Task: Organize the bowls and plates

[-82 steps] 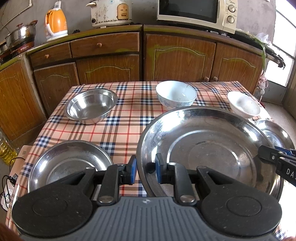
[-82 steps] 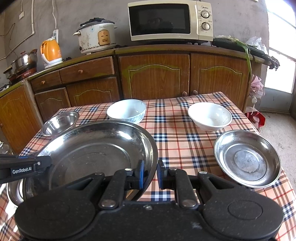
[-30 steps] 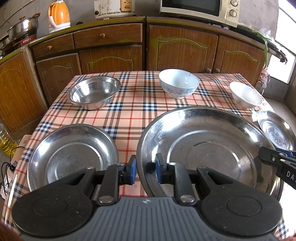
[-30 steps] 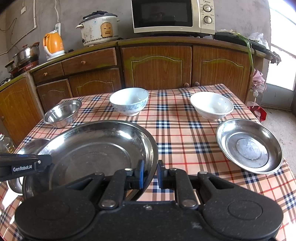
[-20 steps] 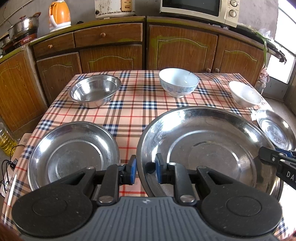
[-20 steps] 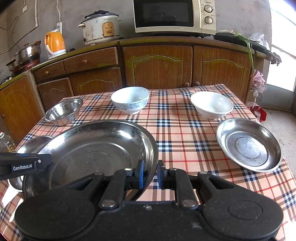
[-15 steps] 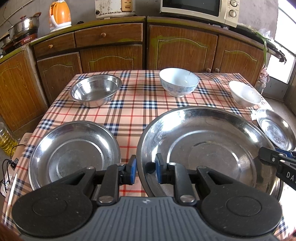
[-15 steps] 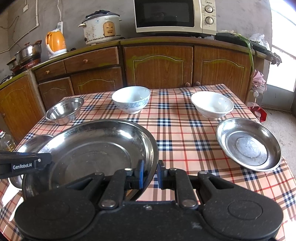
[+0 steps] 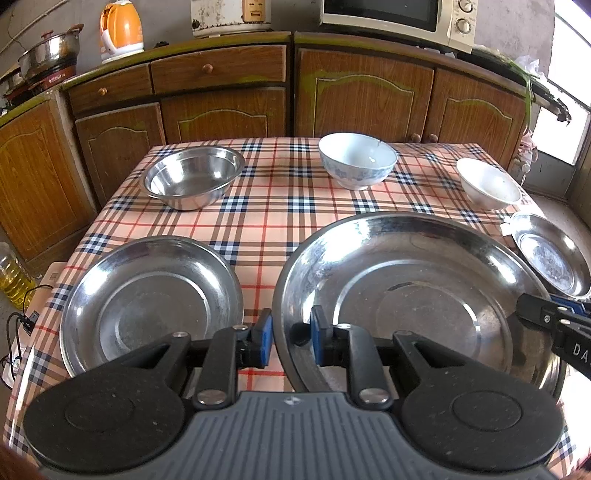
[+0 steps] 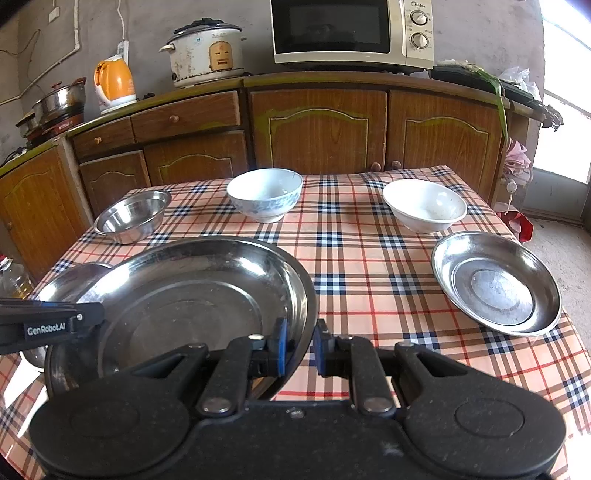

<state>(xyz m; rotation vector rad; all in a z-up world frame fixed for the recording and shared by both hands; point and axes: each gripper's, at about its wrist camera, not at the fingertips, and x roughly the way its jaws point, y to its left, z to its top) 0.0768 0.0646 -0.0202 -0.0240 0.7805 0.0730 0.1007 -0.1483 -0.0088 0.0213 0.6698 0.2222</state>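
Note:
A large steel plate [image 9: 417,295] [image 10: 192,295] is held between both grippers above the checked table. My left gripper [image 9: 291,338] is shut on its left rim and my right gripper [image 10: 300,345] is shut on its right rim. A medium steel plate [image 9: 147,299] lies at the near left, partly hidden behind the large one in the right wrist view. A small steel plate [image 10: 495,282] [image 9: 552,254] lies at the right. At the back stand a steel bowl [image 9: 194,177] [image 10: 133,214], a blue-patterned bowl [image 9: 357,159] [image 10: 265,194] and a white bowl [image 9: 488,183] [image 10: 424,205].
The table [image 9: 280,221] has a plaid cloth and stands before wooden cabinets [image 10: 317,129]. A microwave [image 10: 351,31], rice cooker [image 10: 205,51], orange kettle [image 10: 114,83] and pot [image 10: 61,99] sit on the counter. An oil bottle [image 9: 13,277] stands on the floor at the left.
Both grippers with the large plate have drawn slightly back and up from the table; the bowls and other plates show a little farther off. The grips have not changed.

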